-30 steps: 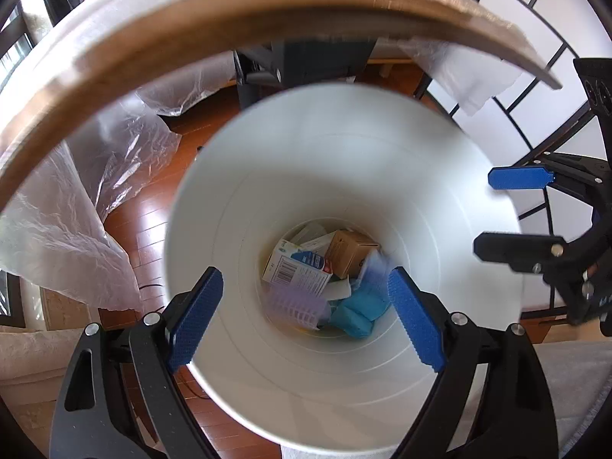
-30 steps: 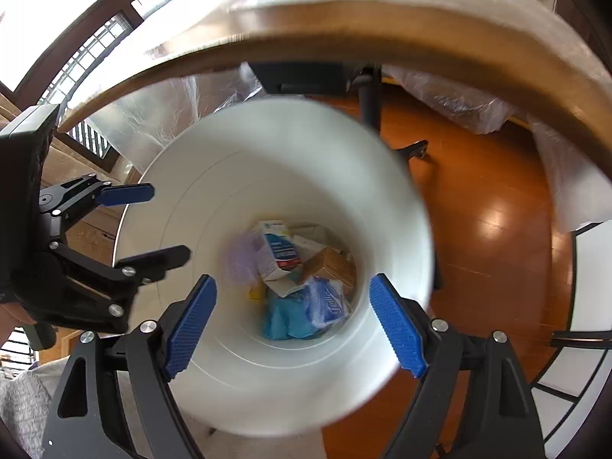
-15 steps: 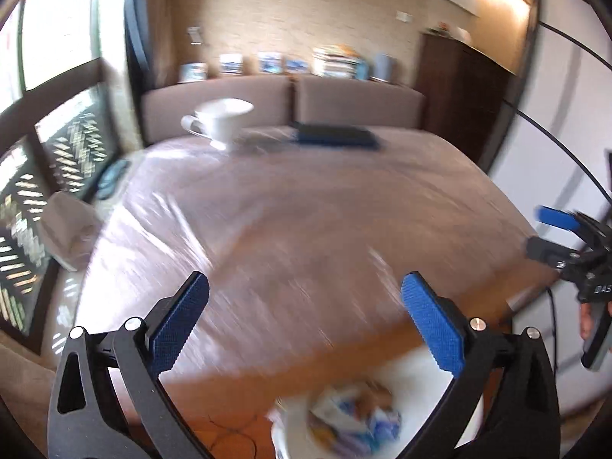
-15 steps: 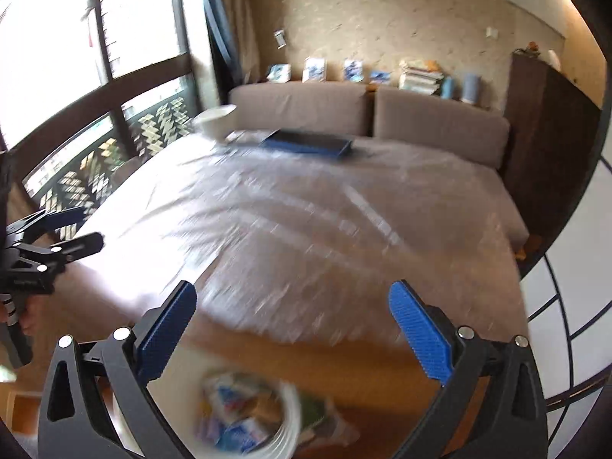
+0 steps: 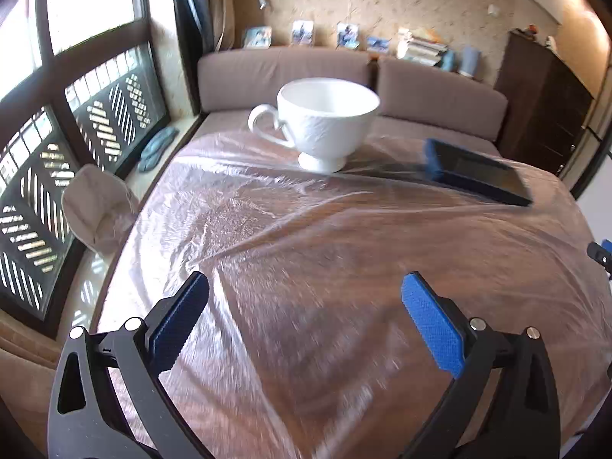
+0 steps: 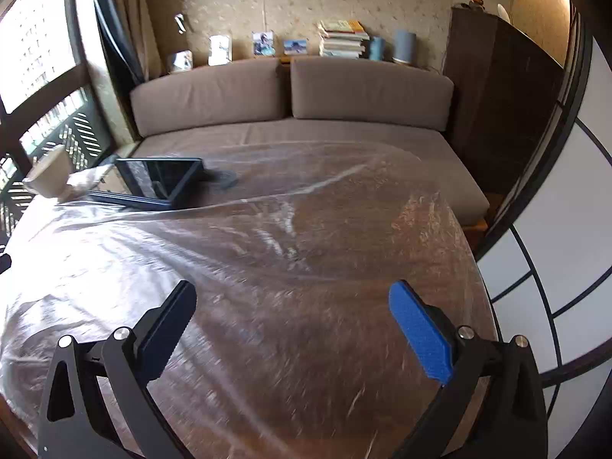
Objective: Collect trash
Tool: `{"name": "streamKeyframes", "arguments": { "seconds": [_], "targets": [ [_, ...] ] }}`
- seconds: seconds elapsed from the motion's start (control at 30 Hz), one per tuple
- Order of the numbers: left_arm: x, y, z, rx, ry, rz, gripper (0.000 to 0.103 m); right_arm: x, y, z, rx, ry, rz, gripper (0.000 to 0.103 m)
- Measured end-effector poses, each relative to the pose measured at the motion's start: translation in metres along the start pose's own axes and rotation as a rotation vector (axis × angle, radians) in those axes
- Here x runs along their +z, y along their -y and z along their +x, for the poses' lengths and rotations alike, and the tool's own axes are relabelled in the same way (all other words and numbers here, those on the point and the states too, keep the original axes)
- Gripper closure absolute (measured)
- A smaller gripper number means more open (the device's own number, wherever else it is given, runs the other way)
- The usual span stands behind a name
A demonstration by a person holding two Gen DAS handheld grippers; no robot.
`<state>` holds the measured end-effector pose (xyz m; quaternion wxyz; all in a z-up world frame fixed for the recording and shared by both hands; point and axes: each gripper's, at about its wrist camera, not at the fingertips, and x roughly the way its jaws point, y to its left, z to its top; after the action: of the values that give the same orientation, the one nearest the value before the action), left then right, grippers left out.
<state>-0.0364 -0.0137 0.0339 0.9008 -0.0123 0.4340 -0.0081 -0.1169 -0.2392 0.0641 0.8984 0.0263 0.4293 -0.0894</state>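
Scanning the bench for trash, we find none: only a cup and a tablet sit on its plastic cover. Our left tool and right tool gape apart, empty. We judge the collecting nearly finished, perhaps done.

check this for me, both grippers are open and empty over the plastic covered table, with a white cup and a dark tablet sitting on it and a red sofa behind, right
One thing is off: the sofa is greyish brown, not red, as the right wrist view shows. The rest holds: the left gripper and right gripper are open and empty over the plastic-covered table, with the white cup and dark tablet on it.
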Motion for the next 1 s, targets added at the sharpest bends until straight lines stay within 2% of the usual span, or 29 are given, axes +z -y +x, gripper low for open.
{"name": "streamKeyframes", "arguments": {
  "seconds": [0.4,1.0],
  "targets": [
    [0.014,-0.015,0.042,0.014,-0.054,-0.019,0.001,0.012,0.021,0.045,-0.041,-0.065,0.023,0.004],
    [0.018,-0.01,0.05,0.031,-0.07,0.001,0.001,0.014,0.022,0.048,-0.047,-0.068,0.027,0.004]
  ]
}}
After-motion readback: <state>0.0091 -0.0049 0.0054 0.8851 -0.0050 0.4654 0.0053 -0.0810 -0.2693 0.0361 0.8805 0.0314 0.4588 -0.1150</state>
